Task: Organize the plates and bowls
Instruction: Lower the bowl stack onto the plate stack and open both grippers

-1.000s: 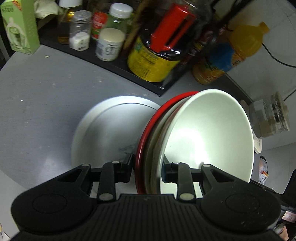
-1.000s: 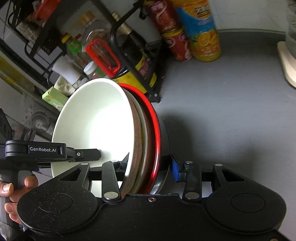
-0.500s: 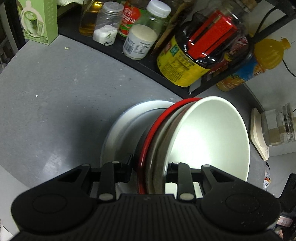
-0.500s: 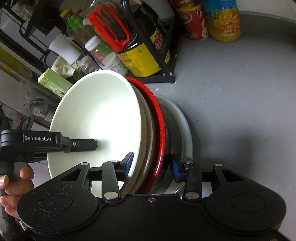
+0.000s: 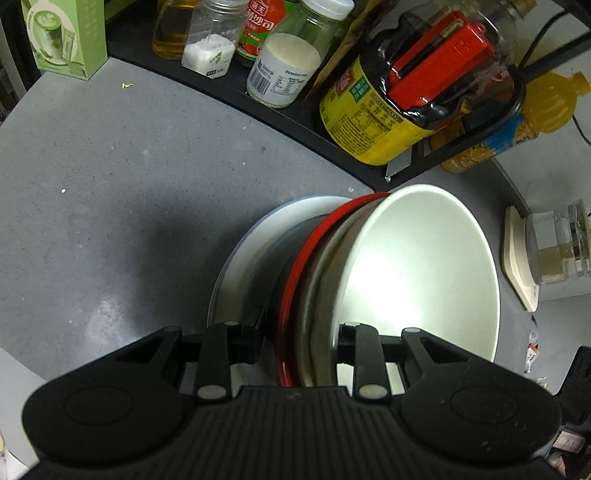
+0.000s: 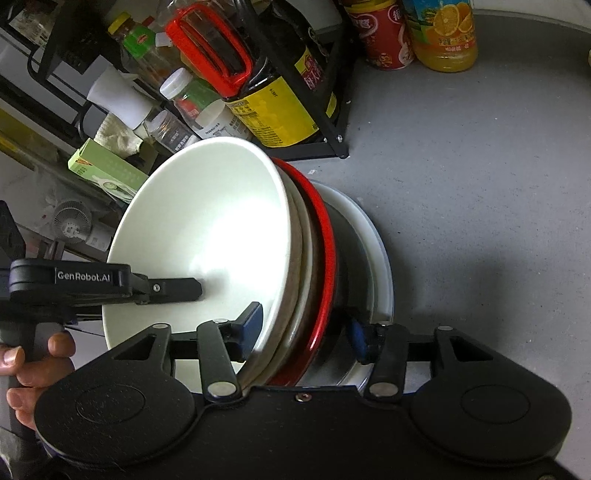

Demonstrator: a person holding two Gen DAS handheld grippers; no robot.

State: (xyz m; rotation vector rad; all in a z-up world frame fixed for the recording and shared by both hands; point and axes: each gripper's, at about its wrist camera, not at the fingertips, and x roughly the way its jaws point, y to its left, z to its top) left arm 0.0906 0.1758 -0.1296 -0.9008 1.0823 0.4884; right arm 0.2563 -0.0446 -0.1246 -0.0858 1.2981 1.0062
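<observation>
Three nested bowls are tipped on edge: a white bowl (image 5: pixel 417 266) (image 6: pixel 207 229) innermost, a tan bowl (image 5: pixel 321 288) (image 6: pixel 301 251) around it, and a black bowl with a red rim (image 5: pixel 295 280) (image 6: pixel 327 251) outermost. My left gripper (image 5: pixel 299 328) is shut across their rims, one finger inside the white bowl and one behind the black one. My right gripper (image 6: pixel 303 328) clamps the same stack with its blue pads (image 6: pixel 251 325). A white plate (image 5: pixel 251 243) (image 6: pixel 376 258) lies on the grey counter right behind the stack; whether they touch is hidden.
A black rack along the counter's back holds a dark jug with a red handle (image 5: pixel 406 92) (image 6: pixel 258 74), jars and bottles. An orange juice bottle (image 6: pixel 443 33) and a red can (image 6: pixel 384 37) stand beside it. A green box (image 5: pixel 62 40) sits far left, a glass jar (image 5: pixel 554 251) right. A person's hand (image 6: pixel 29 362) grips the left handle.
Both grippers have carried the bowl stack closer to the rack and down against the white plate, which now shows only as a crescent behind the stack. Both grips are unchanged.
</observation>
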